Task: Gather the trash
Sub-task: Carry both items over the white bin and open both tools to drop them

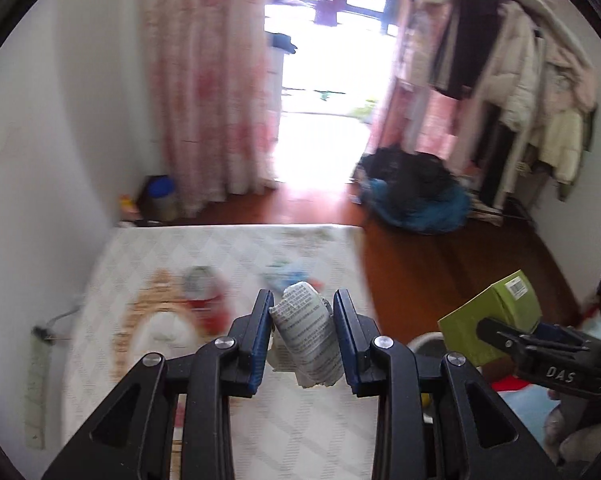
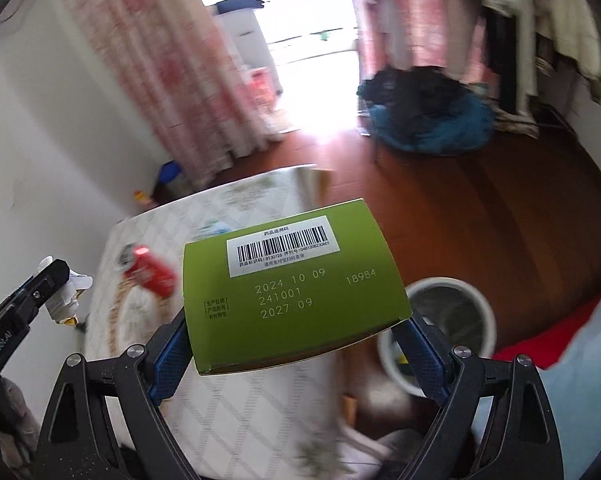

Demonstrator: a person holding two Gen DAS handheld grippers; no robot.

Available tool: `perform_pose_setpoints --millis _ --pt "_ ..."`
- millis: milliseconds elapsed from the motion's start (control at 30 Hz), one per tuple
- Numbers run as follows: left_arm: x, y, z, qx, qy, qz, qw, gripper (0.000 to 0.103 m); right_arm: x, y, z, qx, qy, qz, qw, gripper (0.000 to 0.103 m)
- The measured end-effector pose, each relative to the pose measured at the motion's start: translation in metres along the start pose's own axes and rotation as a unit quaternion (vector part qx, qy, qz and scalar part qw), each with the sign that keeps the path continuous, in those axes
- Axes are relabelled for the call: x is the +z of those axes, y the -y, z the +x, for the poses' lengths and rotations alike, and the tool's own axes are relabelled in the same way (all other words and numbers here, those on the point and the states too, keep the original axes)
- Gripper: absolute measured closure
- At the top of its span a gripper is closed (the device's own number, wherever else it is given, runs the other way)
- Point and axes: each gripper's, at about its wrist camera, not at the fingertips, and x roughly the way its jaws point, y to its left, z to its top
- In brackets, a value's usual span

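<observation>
Reddish-brown wooden flooring [image 2: 480, 216] is stretching toward a bright doorway flanked by pink floral curtains [image 1: 208, 80], with coats hanging on a rack [image 1: 532, 92] at the right and a heap of dark and blue clothing [image 1: 416, 196] lying on the floor near it. Closer in, a white quilted mattress [image 1: 228, 248] is sitting against the white wall, and a red drink can [image 2: 150, 274] is lying on its side on it, along with some blurred bluish wrappers [image 1: 288, 274] farther back. Beside the mattress a white round trash bin [image 2: 452, 320] is standing on the floor; its inside is looking dark, with a small yellow scrap just showing near its rim, too small to identify. The left gripper [image 1: 303, 336] is pinching a crumpled printed paper [image 1: 308, 332] between its blue pads, above the mattress. The right gripper [image 2: 296, 354] is clamping a green medicine box [image 2: 296, 288] by its sides, barcode label and printed dates facing up, held above the mattress edge just beside the bin.
</observation>
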Motion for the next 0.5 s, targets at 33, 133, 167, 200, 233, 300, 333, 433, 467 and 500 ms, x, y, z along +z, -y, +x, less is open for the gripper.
perform_pose_setpoints --millis 33,133,167,200,233,300,333,433,467,500 --pt "0.003 0.016 0.010 -0.018 -0.009 0.002 0.9998 0.076 0.001 0.025 -0.002 -0.013 -0.001 0.013 1.000 0.009" --pt "0.007 0.065 0.046 -0.069 -0.047 0.012 0.9965 0.076 -0.001 0.085 0.004 -0.048 -0.015 0.042 0.998 0.010" --pt "0.006 0.079 0.057 -0.081 -0.059 0.013 0.9949 0.076 -0.002 0.103 0.008 -0.058 -0.022 0.050 0.997 0.010" --pt "0.005 0.097 0.073 -0.098 -0.078 0.019 0.9919 0.076 -0.003 0.119 0.014 -0.067 -0.033 0.056 0.996 0.009" --pt "0.004 0.115 0.091 -0.116 -0.100 0.020 0.9880 0.076 -0.005 0.144 0.025 -0.079 -0.049 0.069 0.993 0.009" --pt "-0.001 0.146 0.126 -0.147 -0.143 0.024 0.9785 0.075 -0.010 0.174 0.041 -0.093 -0.071 0.082 0.990 0.009" --pt "-0.004 0.163 0.142 -0.158 -0.166 0.026 0.9730 0.075 -0.012 0.196 0.051 -0.099 -0.085 0.095 0.987 0.009" --pt "-0.015 0.199 0.191 -0.189 -0.232 0.023 0.9540 0.071 -0.017 0.236 0.077 -0.101 -0.113 0.120 0.981 0.009" --pt "-0.018 0.208 0.203 -0.197 -0.249 0.020 0.9480 0.070 -0.019 0.245 0.083 -0.099 -0.119 0.126 0.980 0.009" --pt "-0.023 0.216 0.217 -0.206 -0.271 0.017 0.9400 0.070 -0.021 0.253 0.090 -0.100 -0.125 0.130 0.978 0.009"
